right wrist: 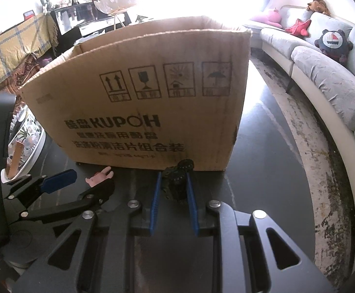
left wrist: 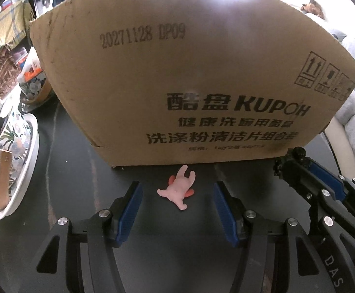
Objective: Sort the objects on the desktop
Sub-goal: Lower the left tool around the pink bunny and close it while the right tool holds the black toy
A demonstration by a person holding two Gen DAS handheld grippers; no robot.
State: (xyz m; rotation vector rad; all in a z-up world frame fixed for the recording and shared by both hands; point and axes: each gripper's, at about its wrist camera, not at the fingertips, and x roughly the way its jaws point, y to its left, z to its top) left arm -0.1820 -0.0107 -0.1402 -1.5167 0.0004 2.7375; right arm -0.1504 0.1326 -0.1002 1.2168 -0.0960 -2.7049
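Bowls: two at the far left of the left wrist view. The near one is a white bowl [left wrist: 32, 151] with a floral pouch [left wrist: 9, 146] lying in it. Behind it stands a floral bowl [left wrist: 34, 90] with packets in it.
Tabletop: one, dark [left wrist: 75, 161]; it carries the bowls, the box and the toys.
Box: one cardboard box [left wrist: 177, 78], standing upright on the tabletop with its top open. The printed face turned toward both cameras reads KUPOH, with a date code and four handling symbols.
Pink toy: one small pink figure [left wrist: 177, 189], lying flat on the tabletop just in front of the box's lower edge.
Left gripper: one [left wrist: 177, 195], its jaws spread apart, one blue pad to either side of the pink toy. Neither pad touches it. In the right wrist view the same gripper [right wrist: 82, 183] sits at the left, and only part of the pink toy [right wrist: 99, 177] shows past it.
Right gripper: one [right wrist: 173, 183], its two blue pads pinching a dark toy [right wrist: 176, 183] with small pale studs, close to the foot of the box. In the left wrist view it [left wrist: 299, 171] comes in at the right, the dark toy [left wrist: 289, 162] at its tip.
Sofa: one grey curved sofa [right wrist: 323, 78] at the far right, with five soft toys on it.
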